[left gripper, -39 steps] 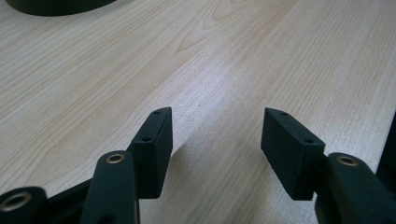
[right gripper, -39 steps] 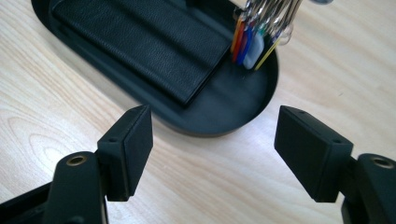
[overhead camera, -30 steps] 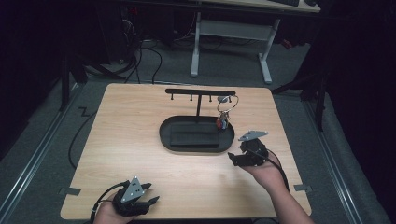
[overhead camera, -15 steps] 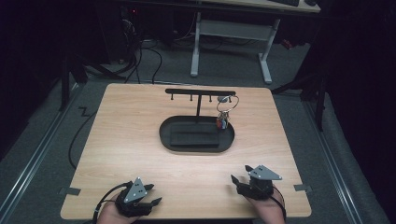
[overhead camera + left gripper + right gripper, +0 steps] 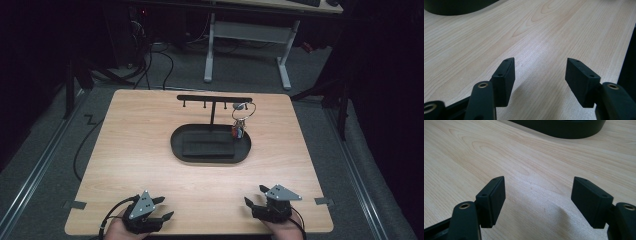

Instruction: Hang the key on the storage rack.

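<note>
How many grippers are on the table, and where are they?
2. The left gripper is at the near left edge; the right gripper is at the near right edge. Both are open and empty.

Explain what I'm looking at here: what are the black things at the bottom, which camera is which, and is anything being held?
A person holds a two-jaw claw in each hand. The high view looks down on the wooden table: left claw and right claw near its front edge. The other two pictures come from cameras riding on each claw, looking along its black jaws. Both stand open over bare wood, holding nothing; the left one's jaws have just been opening. Mid-table sits a black oval tray with a T-shaped rack, where a key bunch hangs.
</note>
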Demonstrator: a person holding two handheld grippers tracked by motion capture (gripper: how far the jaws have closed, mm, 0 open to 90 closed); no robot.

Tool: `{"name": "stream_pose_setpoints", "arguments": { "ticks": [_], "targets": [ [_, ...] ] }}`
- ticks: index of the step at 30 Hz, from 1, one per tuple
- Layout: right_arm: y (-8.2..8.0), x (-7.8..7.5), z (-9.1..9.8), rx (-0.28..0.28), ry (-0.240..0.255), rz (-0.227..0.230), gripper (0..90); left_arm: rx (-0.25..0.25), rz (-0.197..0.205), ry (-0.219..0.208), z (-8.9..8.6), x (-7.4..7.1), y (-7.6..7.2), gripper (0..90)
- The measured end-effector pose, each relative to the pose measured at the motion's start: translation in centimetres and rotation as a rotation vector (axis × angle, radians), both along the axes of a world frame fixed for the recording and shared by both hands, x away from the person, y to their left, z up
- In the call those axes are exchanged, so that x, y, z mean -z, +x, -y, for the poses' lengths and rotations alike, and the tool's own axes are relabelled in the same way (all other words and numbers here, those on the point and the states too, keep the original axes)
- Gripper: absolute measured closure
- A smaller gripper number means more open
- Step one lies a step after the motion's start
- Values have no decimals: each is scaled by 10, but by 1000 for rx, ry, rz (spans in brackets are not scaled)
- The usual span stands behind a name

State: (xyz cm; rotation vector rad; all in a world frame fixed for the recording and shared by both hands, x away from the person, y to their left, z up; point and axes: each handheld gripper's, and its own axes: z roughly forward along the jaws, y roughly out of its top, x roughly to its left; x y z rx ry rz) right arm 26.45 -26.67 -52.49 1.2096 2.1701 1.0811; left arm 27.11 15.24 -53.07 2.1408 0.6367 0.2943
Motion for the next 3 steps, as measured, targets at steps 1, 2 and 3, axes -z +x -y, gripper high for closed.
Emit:
{"name": "stream_pose_setpoints", "arguments": {
  "ticks": [1, 2, 3],
  "targets": [
    [0, 0, 0, 5, 4, -1, 277, -1, 0, -3, 0, 0, 1, 415],
    [0, 0, 1, 9, 5, 2, 277, -4, 1, -2, -1, 0, 1, 415],
    [0, 0, 1, 9, 5, 2, 277, -4, 1, -2, -1, 0, 1, 416]
  ]
}}
